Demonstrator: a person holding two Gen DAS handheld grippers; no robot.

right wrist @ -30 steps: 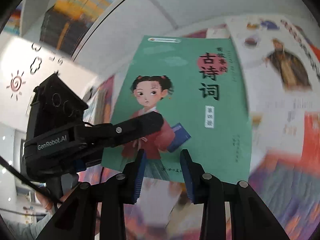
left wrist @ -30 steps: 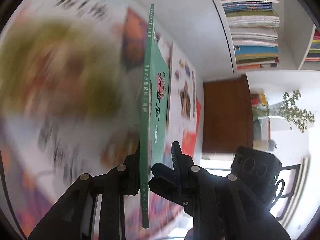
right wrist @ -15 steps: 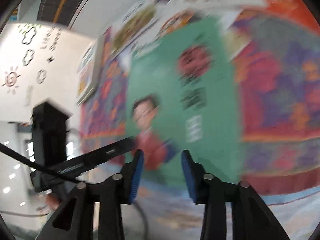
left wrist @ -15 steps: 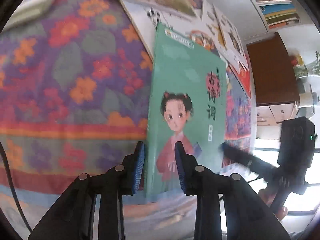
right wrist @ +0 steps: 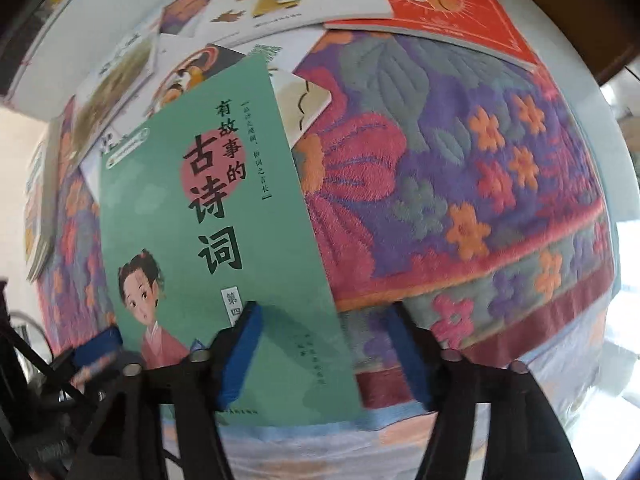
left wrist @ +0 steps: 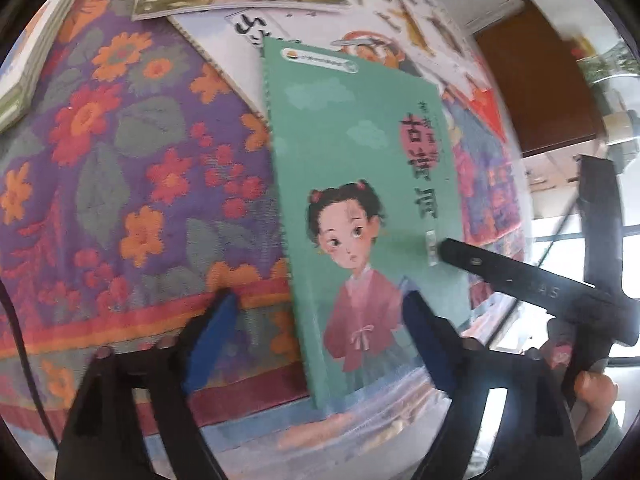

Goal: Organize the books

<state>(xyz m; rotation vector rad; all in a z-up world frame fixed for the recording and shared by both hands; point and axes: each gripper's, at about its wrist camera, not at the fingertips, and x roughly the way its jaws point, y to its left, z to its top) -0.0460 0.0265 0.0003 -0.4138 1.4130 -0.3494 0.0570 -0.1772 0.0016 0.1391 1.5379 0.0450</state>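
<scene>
— Both your jaws stand wide and hold nothing. Your left gripper [left wrist: 316, 344] straddles the spine edge of the green book [left wrist: 360, 208].

— And your right gripper [right wrist: 324, 352]?

— It spreads over the book's opposite long edge, blue pads [right wrist: 240, 356] clear of the glossy cover.

— Where does the book lie?

— Flat on the quilted floral cloth [left wrist: 120, 160], near the table's front edge, its far end overlapping the thin white paperbacks [left wrist: 404, 20]. An orange-red book [right wrist: 452, 16] lies toward your far right corner.
</scene>
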